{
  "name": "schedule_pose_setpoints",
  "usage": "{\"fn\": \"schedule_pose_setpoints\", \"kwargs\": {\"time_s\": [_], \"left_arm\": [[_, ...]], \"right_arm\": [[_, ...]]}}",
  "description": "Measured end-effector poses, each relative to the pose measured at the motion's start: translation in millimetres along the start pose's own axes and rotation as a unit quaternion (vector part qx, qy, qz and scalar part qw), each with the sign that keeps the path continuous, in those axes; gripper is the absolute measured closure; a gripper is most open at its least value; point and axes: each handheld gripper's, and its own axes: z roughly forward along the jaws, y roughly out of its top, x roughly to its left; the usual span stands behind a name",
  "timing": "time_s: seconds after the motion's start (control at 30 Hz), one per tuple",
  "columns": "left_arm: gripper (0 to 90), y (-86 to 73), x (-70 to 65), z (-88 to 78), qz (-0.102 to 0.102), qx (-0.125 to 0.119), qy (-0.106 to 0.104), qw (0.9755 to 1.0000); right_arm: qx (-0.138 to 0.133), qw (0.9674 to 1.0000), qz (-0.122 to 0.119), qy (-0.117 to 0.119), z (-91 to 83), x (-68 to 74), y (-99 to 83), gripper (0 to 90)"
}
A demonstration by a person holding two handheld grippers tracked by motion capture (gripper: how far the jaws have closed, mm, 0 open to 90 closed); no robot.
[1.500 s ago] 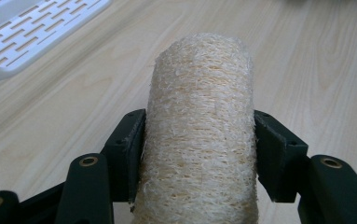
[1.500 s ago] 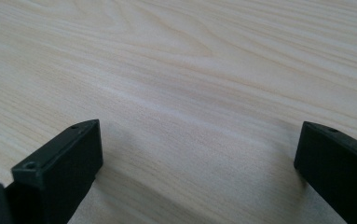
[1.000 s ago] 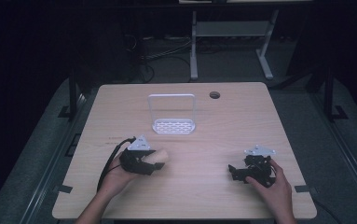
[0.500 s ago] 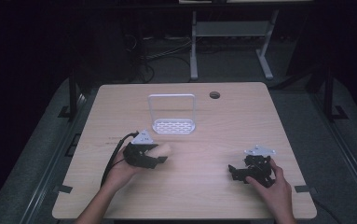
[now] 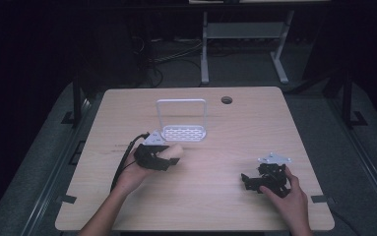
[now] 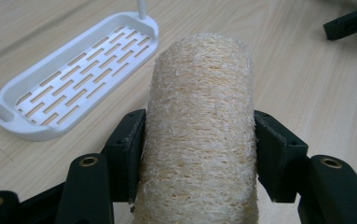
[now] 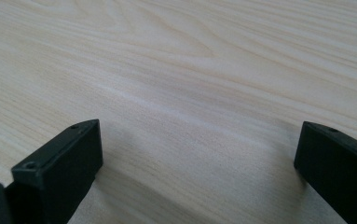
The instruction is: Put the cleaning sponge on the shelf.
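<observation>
Loofah (image 6: 199, 130) clamped in my left gripper (image 5: 157, 158) just short of the white rack (image 5: 182, 132), right gripper (image 5: 265, 180) open & idle on table (image 5: 215, 206); it's squashy, prob slips w/ a loose hold.

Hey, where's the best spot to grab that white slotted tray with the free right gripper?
Probably the tray's tall handle loop: come from above with the open right gripper and pinch the top bar. The base rim sits low and flat on the table.

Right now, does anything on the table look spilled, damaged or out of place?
Nothing stands out. The left gripper holds the loofah squarely, the white slotted tray stands upright and empty, and the right gripper is open with nothing in it.
</observation>
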Motion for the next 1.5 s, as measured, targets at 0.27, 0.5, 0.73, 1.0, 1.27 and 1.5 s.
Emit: {"fn": "schedule_pose_setpoints", "kwargs": {"time_s": [0.27, 0.5, 0.73, 1.0, 1.27, 1.5], "left_arm": [[40.7, 8.3, 6.8, 8.6, -0.003, 0.002, 0.008, 1.0000], [40.7, 15.0, 11.5, 17.4, -0.010, -0.002, 0.012, 0.9999], [40.7, 22.4, 20.1, 27.5, -0.015, 0.002, 0.023, 0.9996], [40.7, 29.5, 28.8, 37.1, -0.024, 0.001, 0.032, 0.9992], [40.7, 37.8, 32.7, 45.8, -0.026, 0.001, 0.034, 0.9991], [40.7, 47.5, 36.2, 58.8, -0.022, 0.002, 0.044, 0.9988]], "right_arm": [[0.000, 1.0000, 0.000, 0.000, 0.0, 0.0, 0.0, 0.5], [0.000, 1.0000, 0.000, 0.000, 0.0, 0.0, 0.0, 0.5], [0.000, 1.0000, 0.000, 0.000, 0.0, 0.0, 0.0, 0.5], [0.000, 1.0000, 0.000, 0.000, 0.0, 0.0, 0.0, 0.5], [0.000, 1.0000, 0.000, 0.000, 0.0, 0.0, 0.0, 0.5], [0.000, 1.0000, 0.000, 0.000, 0.0, 0.0, 0.0, 0.5]]}}
